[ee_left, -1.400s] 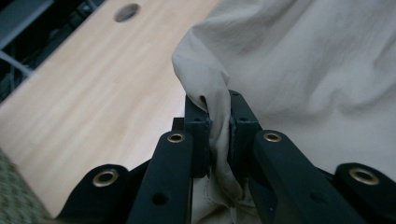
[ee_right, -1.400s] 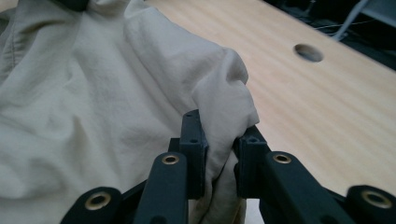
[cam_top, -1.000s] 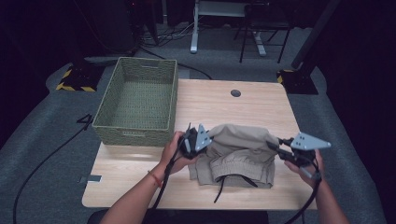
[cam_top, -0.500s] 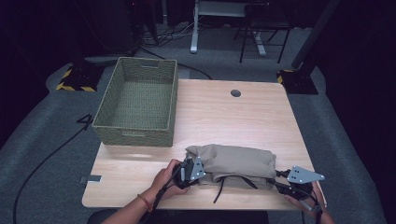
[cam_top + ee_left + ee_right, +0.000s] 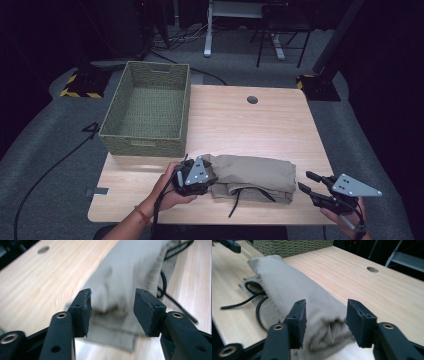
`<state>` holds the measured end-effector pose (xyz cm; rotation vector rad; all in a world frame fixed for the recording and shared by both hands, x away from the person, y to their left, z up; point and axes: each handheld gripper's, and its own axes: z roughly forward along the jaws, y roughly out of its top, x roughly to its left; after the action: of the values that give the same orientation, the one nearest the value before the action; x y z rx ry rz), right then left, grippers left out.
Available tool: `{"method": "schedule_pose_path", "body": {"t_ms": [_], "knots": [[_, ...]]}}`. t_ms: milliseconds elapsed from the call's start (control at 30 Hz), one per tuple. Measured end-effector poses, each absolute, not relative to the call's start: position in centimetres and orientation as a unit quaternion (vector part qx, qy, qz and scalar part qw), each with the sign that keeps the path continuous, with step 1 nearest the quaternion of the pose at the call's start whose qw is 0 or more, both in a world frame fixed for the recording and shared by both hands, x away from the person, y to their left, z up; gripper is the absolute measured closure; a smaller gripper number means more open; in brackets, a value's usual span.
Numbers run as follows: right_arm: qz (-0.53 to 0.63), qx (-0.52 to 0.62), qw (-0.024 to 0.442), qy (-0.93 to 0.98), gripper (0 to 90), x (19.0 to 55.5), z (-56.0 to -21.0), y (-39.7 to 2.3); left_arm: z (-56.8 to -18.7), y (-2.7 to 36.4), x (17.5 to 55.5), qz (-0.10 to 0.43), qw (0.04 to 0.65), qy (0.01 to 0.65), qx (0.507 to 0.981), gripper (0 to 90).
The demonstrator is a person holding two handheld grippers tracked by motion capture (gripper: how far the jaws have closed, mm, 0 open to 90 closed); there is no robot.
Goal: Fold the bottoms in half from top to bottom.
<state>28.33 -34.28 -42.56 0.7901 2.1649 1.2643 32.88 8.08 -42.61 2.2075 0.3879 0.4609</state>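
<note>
A folded khaki garment (image 5: 252,176) with a black drawstring (image 5: 237,198) lies near the table's front edge. My left gripper (image 5: 212,173) sits at its left end; its jaws have just been opening. In the left gripper view (image 5: 112,308) the pads stand apart, with the cloth (image 5: 125,277) just beyond them and not pressed. My right gripper (image 5: 304,181) is just off the garment's right end, and its jaws have also just been opening. Seen from the right gripper view (image 5: 325,315), the rolled end of the cloth (image 5: 294,287) lies loose between the pads.
A woven green basket (image 5: 145,143) stands at the table's back left, with nothing inside. A round cable hole (image 5: 252,99) is in the far middle of the wooden table (image 5: 235,130). Chairs and cables lie on the floor behind.
The garment has been folded down toward the front edge and laid flat. Both grippers opened and let go of it. The right gripper drew back to the right, off the cloth.
</note>
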Motion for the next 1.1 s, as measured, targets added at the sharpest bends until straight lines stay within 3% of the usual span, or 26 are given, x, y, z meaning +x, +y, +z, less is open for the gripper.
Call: {"method": "schedule_pose_path", "body": {"t_ms": [133,267,400,700,833,967,1067,1100], "knots": [[0.443,0.293,0.234,0.814,56.8,30.5,-42.9,-31.8,-43.3,5.9,34.4,0.174,0.377,0.121,0.901,58.3],[0.417,0.301,0.207,0.832,61.6,31.9,-45.0,-30.4,-45.1,4.8,35.4,0.128,0.369,0.122,0.912,65.2],[0.394,0.306,0.179,0.848,58.2,31.7,-47.3,-29.9,-47.1,3.8,35.3,0.104,0.350,0.103,0.925,68.6],[0.402,0.334,0.209,0.827,51.2,32.2,-48.5,-31.3,-49.2,3.2,34.1,0.080,0.368,0.125,0.918,72.5],[0.400,0.360,0.223,0.813,44.3,33.2,-48.6,-32.0,-48.9,3.3,32.6,0.093,0.361,0.111,0.921,61.3],[0.393,0.402,0.225,0.796,27.7,33.8,-48.1,-32.7,-46.9,4.4,31.7,0.104,0.396,0.113,0.905,44.3],[0.395,0.403,0.238,0.790,27.4,33.8,-47.0,-32.9,-45.1,4.7,31.6,0.120,0.424,0.125,0.889,31.1],[0.403,0.400,0.241,0.787,27.8,33.8,-46.5,-32.8,-44.7,4.6,31.9,0.125,0.428,0.129,0.885,30.8]]}}
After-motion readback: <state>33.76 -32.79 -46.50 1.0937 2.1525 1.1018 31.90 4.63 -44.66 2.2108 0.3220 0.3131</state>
